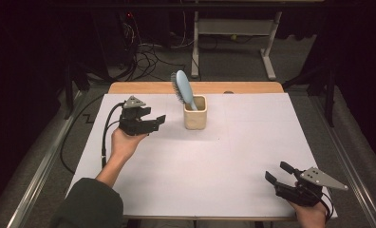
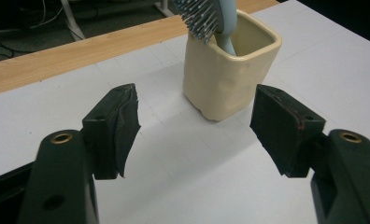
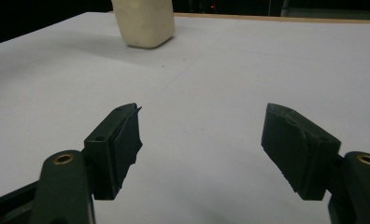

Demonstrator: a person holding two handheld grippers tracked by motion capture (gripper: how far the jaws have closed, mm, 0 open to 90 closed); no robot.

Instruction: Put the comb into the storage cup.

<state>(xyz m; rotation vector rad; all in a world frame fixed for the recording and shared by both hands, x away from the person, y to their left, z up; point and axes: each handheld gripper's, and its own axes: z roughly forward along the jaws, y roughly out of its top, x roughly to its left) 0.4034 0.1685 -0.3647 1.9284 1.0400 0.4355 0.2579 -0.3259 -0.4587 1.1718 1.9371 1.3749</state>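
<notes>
Scene: a person at a white-topped counter (image 1: 200, 161) holds a two-jaw tool in each hand, with a cream cup (image 1: 195, 112) standing toward the far middle.
Brush: a pale blue hairbrush (image 1: 183, 89) stands handle-down in the cup, its bristled head leaning out above the rim toward the left.
Left tool: the left tool (image 1: 158, 119) hangs near the cup on its left side, apart from it, jaws parted to a middling gap and holding nothing; its own view looks straight at the cup (image 2: 227, 70) and the bristles (image 2: 202, 16).
Right tool: the right tool (image 1: 278, 173) rests low at the near right corner, well apart from the cup, jaws spread wide and empty; bare counter lies between them.
Step in hand: by the look of it, the left tool is either lining up on the brush and cup or has just let go; the frames do not settle which.
Next move: a grasp would likely call for lifting the left tool toward the brush head or handle, since its jaws now sit at the level of the cup's wall.
</notes>
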